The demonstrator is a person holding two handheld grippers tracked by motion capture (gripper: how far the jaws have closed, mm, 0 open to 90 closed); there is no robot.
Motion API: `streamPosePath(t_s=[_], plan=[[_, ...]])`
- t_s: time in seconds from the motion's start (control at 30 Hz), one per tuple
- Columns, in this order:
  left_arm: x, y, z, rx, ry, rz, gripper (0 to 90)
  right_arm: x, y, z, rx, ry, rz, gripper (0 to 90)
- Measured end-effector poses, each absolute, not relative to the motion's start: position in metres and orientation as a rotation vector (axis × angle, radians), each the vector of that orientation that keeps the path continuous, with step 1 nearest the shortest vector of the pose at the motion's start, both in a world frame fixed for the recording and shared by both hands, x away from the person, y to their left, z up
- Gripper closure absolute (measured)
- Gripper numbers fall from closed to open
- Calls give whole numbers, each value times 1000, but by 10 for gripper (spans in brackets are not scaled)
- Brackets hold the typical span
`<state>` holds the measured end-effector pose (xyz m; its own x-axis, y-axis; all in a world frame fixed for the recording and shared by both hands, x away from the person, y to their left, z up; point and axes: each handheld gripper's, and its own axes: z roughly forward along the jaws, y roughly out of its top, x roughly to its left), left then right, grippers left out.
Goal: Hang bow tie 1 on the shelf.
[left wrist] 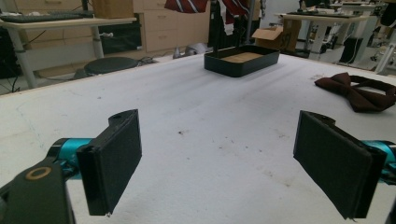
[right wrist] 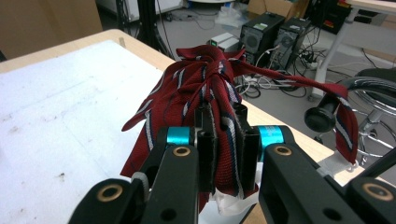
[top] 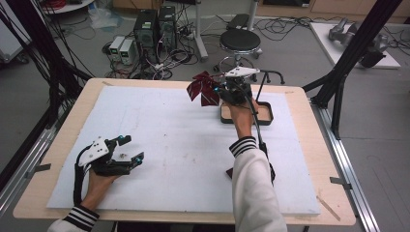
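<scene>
The right gripper point(right wrist: 223, 154) is seen closed on a red striped tie point(right wrist: 196, 93). The woven fabric, dark red with thin white and navy stripes, is pinched flat between the two black padded jaws, and a bunched, knotted mass of it rises just ahead of them. From that knot a narrow strap is stretched off to one side, where it is draped over the round black knob of a stand arm point(right wrist: 322, 114). In the high view the tie point(top: 203, 88) is held clear of the table, beside a shallow black rectangular tray point(top: 267, 116) with a brown lining.

The left gripper point(left wrist: 219, 163) is held fully open — nothing lies between its jaws. Both rectangular pads are faced with a matte, felt-like black material and are carried on teal mounts. Ahead of them a white foam sheet point(left wrist: 201, 121), lightly speckled, is spread over the wooden table point(top: 58, 140). Well beyond one jaw a dark brown bow tie point(left wrist: 357, 91) lies flat on the sheet — soft, pleated and apart from the tray point(left wrist: 240, 63).
</scene>
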<state>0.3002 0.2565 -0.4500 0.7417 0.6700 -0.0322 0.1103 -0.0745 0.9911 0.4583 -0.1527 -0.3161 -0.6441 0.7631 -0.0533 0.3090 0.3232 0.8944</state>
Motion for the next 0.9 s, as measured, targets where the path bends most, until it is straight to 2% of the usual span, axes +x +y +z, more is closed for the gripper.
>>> streamPosePath(t_s=[0.4, 0.6, 0.83, 0.9], plan=[[300, 256, -450, 1604, 642, 520, 156, 459, -151, -318, 951, 2144, 1242, 806], [300, 256, -450, 1603, 643, 519, 156, 458, -150, -318, 947, 2146, 1223, 763], [300, 256, -450, 1604, 643, 520, 156, 457, -150, -318, 949, 2143, 1221, 701], [300, 256, -450, 1603, 643, 519, 156, 458, -150, -318, 949, 2156, 1231, 619]])
